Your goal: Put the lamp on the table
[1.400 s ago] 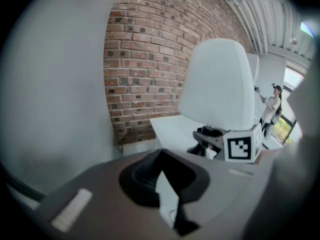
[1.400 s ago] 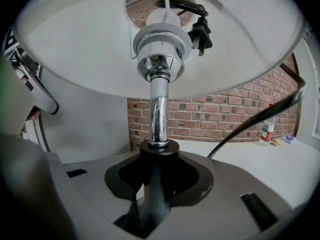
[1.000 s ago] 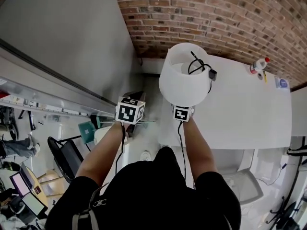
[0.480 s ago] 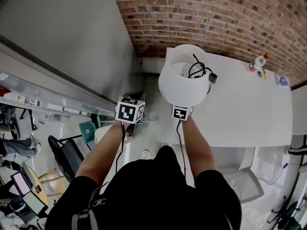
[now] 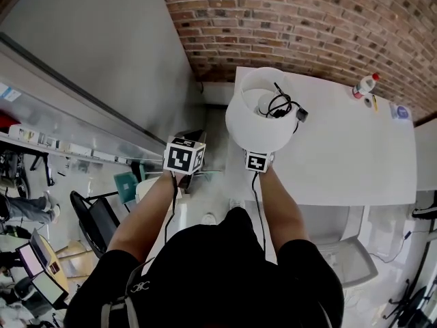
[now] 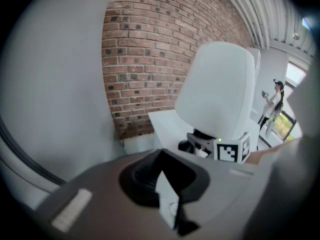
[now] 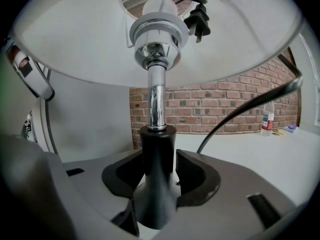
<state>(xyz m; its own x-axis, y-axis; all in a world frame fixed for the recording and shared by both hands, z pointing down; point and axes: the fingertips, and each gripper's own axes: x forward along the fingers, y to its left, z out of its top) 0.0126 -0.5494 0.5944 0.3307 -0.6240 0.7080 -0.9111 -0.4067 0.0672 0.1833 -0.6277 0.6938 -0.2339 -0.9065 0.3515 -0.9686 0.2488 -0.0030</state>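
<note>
The lamp has a white shade with its black cord and plug coiled in the top. It stands upright over the near left corner of the white table. My right gripper is under the shade. In the right gripper view its jaws stand either side of the lamp's black stem and are opening, with a narrow gap on the right side. My left gripper hovers off the table's left edge, shut and empty. From there the shade shows at the right.
A brick wall runs behind the table and a grey wall lies to the left. A plastic bottle stands at the table's far right. A black chair is on the floor at left. A person stands far off.
The lamp has sunk a little toward the table, and more of the shade's inside shows. The left gripper has hardly moved.
</note>
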